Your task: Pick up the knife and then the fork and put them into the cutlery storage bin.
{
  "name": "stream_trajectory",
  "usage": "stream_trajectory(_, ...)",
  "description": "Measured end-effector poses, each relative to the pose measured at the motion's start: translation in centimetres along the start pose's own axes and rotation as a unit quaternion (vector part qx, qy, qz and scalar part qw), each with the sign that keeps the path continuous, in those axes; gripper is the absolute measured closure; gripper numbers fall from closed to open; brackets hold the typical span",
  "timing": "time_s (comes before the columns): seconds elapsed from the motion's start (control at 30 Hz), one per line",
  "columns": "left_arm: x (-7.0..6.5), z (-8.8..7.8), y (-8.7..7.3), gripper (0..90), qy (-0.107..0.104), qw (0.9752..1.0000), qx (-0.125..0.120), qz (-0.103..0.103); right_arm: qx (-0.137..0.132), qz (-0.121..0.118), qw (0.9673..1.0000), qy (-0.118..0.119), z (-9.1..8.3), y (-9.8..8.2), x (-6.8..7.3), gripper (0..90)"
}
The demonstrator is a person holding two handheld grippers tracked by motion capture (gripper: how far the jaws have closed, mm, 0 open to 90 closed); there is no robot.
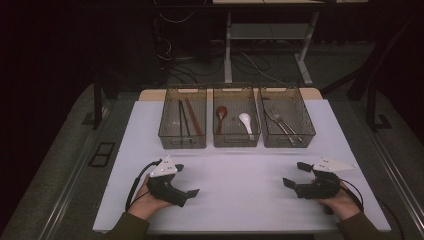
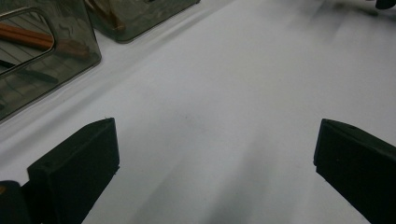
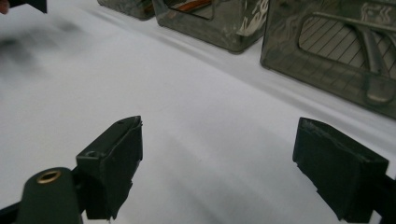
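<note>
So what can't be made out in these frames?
- Right bin, high view: how many metal utensils there are; dim light and mesh walls merge them.
- Left bin, left gripper view: cut off by the frame edge, contents smeared behind the tinted wall.
- Middle bin, right gripper view: top cropped, spoons blurred.
- Floor beyond the table, high view: too dark.

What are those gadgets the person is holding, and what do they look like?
Two handheld grippers: the left gripper and right gripper are black, chunky, each with two blocky black jaws, a pale grey three-cornered plate on top and a black cable trailing back. The person wears olive-green sleeves.
</note>
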State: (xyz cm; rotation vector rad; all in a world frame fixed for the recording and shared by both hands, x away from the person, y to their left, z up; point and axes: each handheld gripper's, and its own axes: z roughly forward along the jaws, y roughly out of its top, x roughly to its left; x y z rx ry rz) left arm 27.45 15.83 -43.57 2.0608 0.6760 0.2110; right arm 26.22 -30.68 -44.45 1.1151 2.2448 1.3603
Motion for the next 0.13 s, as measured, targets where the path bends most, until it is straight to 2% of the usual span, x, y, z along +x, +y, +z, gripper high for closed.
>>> stream_trajectory(0.13,-0.03,0.06,-0.01,0.0,0.0,1.0,0.002,0.0,0.005,-0.004,1.0,0.0,-0.07,-0.28,0.03,15.6)
